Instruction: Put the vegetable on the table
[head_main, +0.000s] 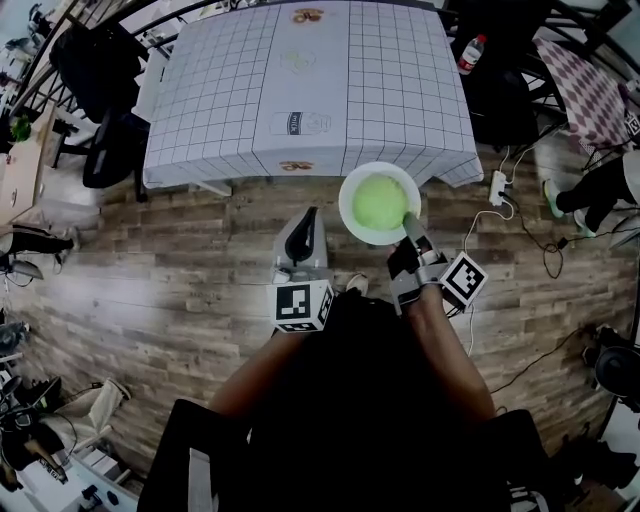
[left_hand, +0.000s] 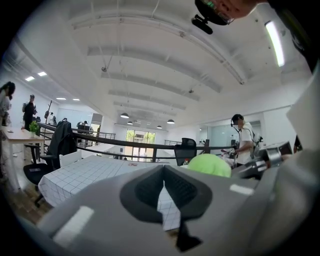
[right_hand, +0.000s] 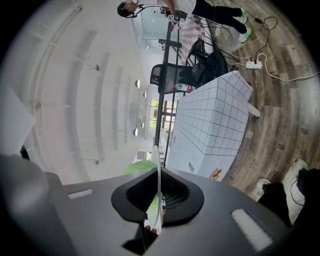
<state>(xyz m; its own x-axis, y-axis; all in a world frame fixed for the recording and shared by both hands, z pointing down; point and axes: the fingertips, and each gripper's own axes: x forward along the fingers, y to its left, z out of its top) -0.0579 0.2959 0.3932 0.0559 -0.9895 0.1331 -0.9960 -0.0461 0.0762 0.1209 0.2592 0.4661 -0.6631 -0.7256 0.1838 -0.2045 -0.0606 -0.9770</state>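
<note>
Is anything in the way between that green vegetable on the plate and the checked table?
Nothing visible. The right gripper holds the plate with the vegetable just off the table's near edge.

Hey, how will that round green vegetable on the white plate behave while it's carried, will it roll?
The vegetable looks round and sits loose, so it would probably roll if the plate tilts. The right gripper pinches the plate at one rim edge only, so tipping seems possible.
</note>
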